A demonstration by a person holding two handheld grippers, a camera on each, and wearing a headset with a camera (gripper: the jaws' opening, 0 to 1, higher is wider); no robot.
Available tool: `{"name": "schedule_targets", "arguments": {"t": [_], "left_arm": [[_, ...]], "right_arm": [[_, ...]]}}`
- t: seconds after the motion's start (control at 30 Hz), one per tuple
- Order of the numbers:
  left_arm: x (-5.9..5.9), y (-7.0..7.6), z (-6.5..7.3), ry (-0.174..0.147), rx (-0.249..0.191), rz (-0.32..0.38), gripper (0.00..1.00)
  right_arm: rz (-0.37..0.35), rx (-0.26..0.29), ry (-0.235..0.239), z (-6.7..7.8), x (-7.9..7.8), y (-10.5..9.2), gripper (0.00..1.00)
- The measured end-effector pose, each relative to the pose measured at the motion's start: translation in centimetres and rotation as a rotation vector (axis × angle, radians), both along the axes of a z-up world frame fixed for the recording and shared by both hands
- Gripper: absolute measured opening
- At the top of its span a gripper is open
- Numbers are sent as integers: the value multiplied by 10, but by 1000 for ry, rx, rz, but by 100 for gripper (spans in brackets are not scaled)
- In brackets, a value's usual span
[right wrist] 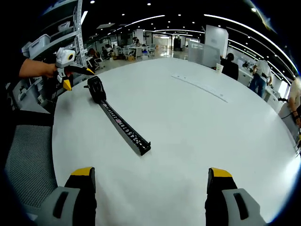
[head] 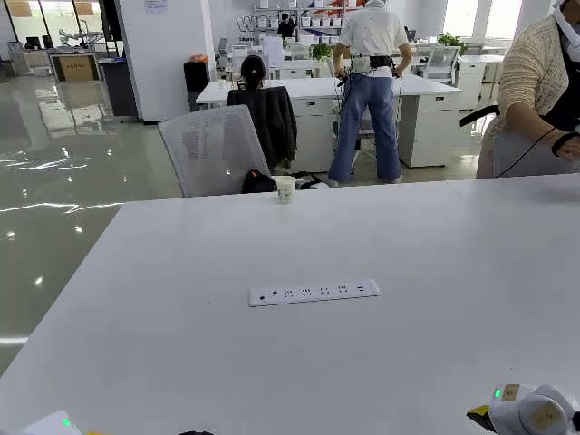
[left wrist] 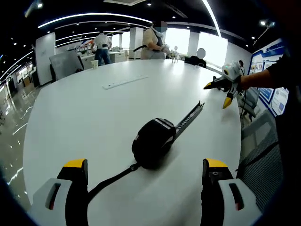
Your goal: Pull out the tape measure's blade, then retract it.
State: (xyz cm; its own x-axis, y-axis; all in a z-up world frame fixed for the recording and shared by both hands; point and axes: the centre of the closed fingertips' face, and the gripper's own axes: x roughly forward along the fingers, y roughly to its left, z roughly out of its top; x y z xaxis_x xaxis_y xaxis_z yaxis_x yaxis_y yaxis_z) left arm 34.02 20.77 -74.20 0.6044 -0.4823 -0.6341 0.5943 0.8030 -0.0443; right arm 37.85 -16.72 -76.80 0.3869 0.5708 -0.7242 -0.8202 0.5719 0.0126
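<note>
The tape measure (left wrist: 153, 141) lies on a white counter (left wrist: 84, 117) with its blade (left wrist: 190, 115) drawn out and resting flat on the surface. In the left gripper view the black case sits close in front of the left gripper (left wrist: 145, 165), whose yellow-tipped jaws stand spread wide on either side of it, touching nothing. A black strap (left wrist: 110, 181) trails from the case toward that gripper's left jaw. The blade runs away from the case toward the right gripper (left wrist: 217, 95), which a hand holds near the counter's far edge.

From the opposite end, the right gripper view shows the right gripper (right wrist: 152, 171) with its jaws likewise spread apart and empty, the blade's (right wrist: 124, 129) hooked end lying just ahead of them, apart from both jaws. Printed numbers face up along the blade, which leads back to the tape measure's case (right wrist: 96, 88); the left gripper (right wrist: 79, 79) hangs just beside the case, its jaws parted.

In the head view a white power strip (head: 314, 292) lies on the middle of the counter (head: 181, 362). Past the far edge stand a paper cup (head: 285, 188) and a grey mesh chair (head: 213, 149), and a person in jeans (head: 372, 91) stands at a desk in the open office behind.
</note>
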Motion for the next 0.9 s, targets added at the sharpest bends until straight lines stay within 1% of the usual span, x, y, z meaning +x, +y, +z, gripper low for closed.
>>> {"name": "schedule_targets", "arguments": {"t": [0.03,0.1,0.13,0.2,0.23,0.3,0.37,0.43,0.5,0.53,0.67,0.77,0.87,0.9], "left_arm": [[-2,1,-1,8,2,4,99],[-6,3,-2,14,-12,17,99],[-8,4,-1,7,-16,19,99],[-12,6,-1,2,-14,26,99],[-14,6,2,-5,-25,38,99],[-17,6,5,-13,-37,46,99],[-21,6,6,-18,-52,49,99],[-26,5,5,-22,-56,47,99],[-31,6,5,-27,-47,46,99],[-33,6,6,-27,-50,46,99],[-39,12,2,-21,-52,66,99],[-45,14,0,-13,-67,84,99],[-50,13,-4,-8,-59,81,99],[-53,13,-5,-4,-59,79,99]], "right_arm": [[3,6,-5,2,-2,1,99],[0,13,-3,4,-7,0,99],[-4,14,-6,5,-8,-1,99],[-8,19,-26,7,-11,-2,99],[-8,21,-31,7,-14,-3,99],[-14,30,-23,7,-18,-4,99],[-14,35,-39,6,-21,-5,99],[-16,40,-44,5,-24,-6,99],[-26,42,-34,3,-27,-8,99],[-31,43,-29,2,-28,-8,99],[-55,46,-27,3,-32,-10,99],[-71,53,-31,3,-35,-11,99],[-76,54,-37,2,-37,-12,99],[-71,60,-46,3,-38,-12,99]]}}
